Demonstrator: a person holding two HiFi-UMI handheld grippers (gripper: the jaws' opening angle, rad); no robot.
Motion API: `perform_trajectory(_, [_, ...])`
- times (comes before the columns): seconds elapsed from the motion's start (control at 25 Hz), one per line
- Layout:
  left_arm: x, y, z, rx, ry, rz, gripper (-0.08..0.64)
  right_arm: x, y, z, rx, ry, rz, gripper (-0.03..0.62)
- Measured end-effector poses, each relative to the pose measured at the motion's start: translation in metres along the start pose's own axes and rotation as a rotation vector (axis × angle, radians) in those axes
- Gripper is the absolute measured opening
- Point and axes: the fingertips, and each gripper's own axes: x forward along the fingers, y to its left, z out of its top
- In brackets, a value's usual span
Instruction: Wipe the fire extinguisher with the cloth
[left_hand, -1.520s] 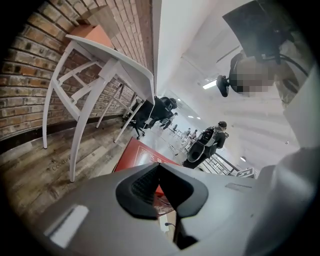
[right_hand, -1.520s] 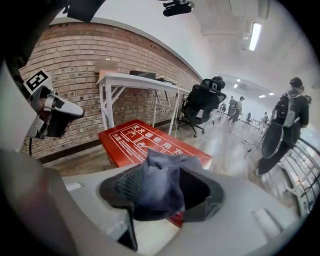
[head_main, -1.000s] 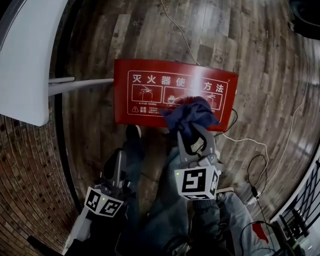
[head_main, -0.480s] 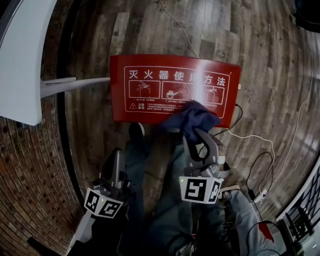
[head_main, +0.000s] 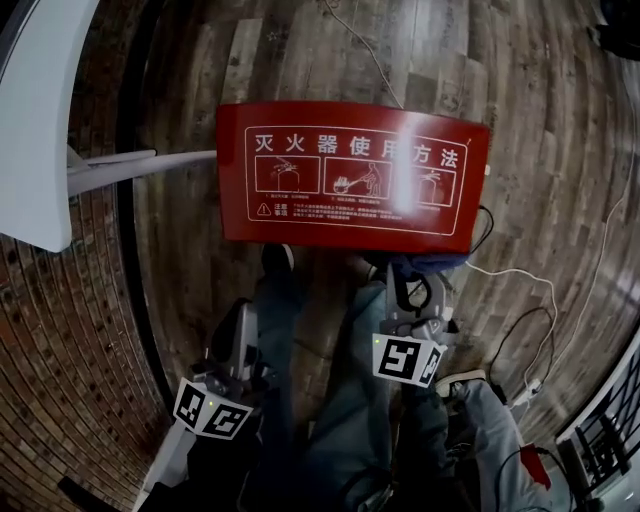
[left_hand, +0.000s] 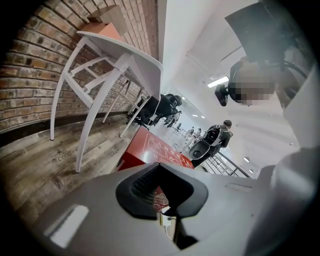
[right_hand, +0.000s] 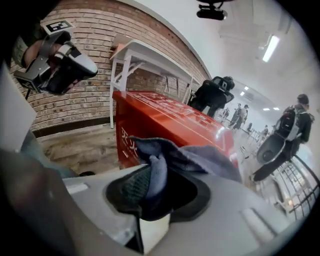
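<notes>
The fire extinguisher is inside a red box (head_main: 350, 175) with white Chinese lettering on its lid, standing on the wooden floor; only the box shows. My right gripper (head_main: 410, 280) is shut on a bunched blue cloth (head_main: 440, 264), which sits at the box's near edge, towards the right end. In the right gripper view the cloth (right_hand: 170, 160) spills out of the jaws just in front of the red box (right_hand: 165, 120). My left gripper (head_main: 243, 320) hangs low at the left, shut on nothing, short of the box (left_hand: 155, 150).
A white table (head_main: 35, 120) stands left of the box against a brick wall, one leg (head_main: 150, 160) reaching towards the box. White and black cables (head_main: 520, 290) trail on the floor to the right. My legs (head_main: 300, 400) are below. A railing (head_main: 600, 430) is at the lower right.
My right gripper has dropped with the cloth from the lid of the box to its near edge. The left gripper has stayed where it was.
</notes>
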Motion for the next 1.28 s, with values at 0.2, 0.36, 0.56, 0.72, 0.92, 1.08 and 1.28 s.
perform_trajectory(0.2, [-0.007,0.019,-0.001,-0.017,-0.001,0.026,-0.015,0.037,0.057,0.045,-0.099,-0.111,0.058,0.096])
perform_trajectory(0.36, [-0.011,0.039,0.004,-0.001,0.01,0.058,-0.015,0.068,0.124,0.077,-0.266,-0.194,0.212,0.095])
perform_trajectory(0.56, [-0.002,0.058,-0.006,0.059,0.087,0.074,-0.015,0.094,0.167,0.093,-0.381,-0.246,0.31,0.095])
perform_trajectory(0.72, [0.015,0.057,-0.033,0.061,0.16,0.045,-0.004,0.101,0.136,0.044,-0.344,-0.145,0.253,0.095])
perform_trajectory(0.92, [0.019,0.029,-0.05,0.05,0.182,-0.024,-0.003,0.095,0.023,-0.087,-0.171,0.114,0.062,0.094])
perform_trajectory(1.08, [0.018,0.022,-0.066,0.054,0.211,-0.036,-0.003,0.095,-0.019,-0.127,-0.05,0.181,-0.02,0.094])
perform_trajectory(1.28, [0.018,0.023,-0.054,0.069,0.22,-0.042,-0.003,0.143,0.019,-0.137,0.211,0.158,-0.057,0.094])
